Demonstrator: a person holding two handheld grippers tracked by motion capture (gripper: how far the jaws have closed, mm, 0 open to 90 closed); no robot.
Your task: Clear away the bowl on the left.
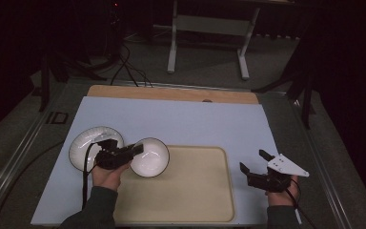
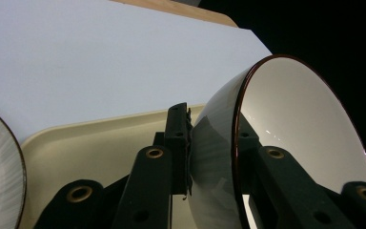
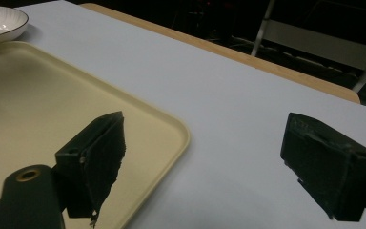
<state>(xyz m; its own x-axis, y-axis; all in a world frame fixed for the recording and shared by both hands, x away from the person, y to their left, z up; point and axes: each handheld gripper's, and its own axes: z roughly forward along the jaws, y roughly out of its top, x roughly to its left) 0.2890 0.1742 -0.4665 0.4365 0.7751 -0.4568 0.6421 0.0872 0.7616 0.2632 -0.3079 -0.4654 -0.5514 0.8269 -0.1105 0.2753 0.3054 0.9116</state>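
Observation:
A white bowl [image 1: 150, 156] with a dark rim hangs over the left end of the cream tray [image 1: 190, 191]. My left gripper [image 1: 132, 151] is shut on its rim. In the left gripper view one jaw presses the bowl [image 2: 295, 124] from outside and the other sits inside it. A white plate [image 1: 88, 143] with a dark rim lies on the blue mat just left of the bowl; its edge is the plate [image 2: 0, 176] at that view's left. My right gripper [image 1: 253, 161] is open beside the tray's right edge, with nothing between its fingers [image 3: 100, 157].
The blue mat [image 1: 181, 119] covers the table, and a wooden strip [image 1: 171, 93] runs along its far edge. Beyond the table stand a white frame [image 1: 209, 28] and cables [image 1: 128, 71] on the floor. In the right gripper view the tray [image 3: 38, 105] lies at the left.

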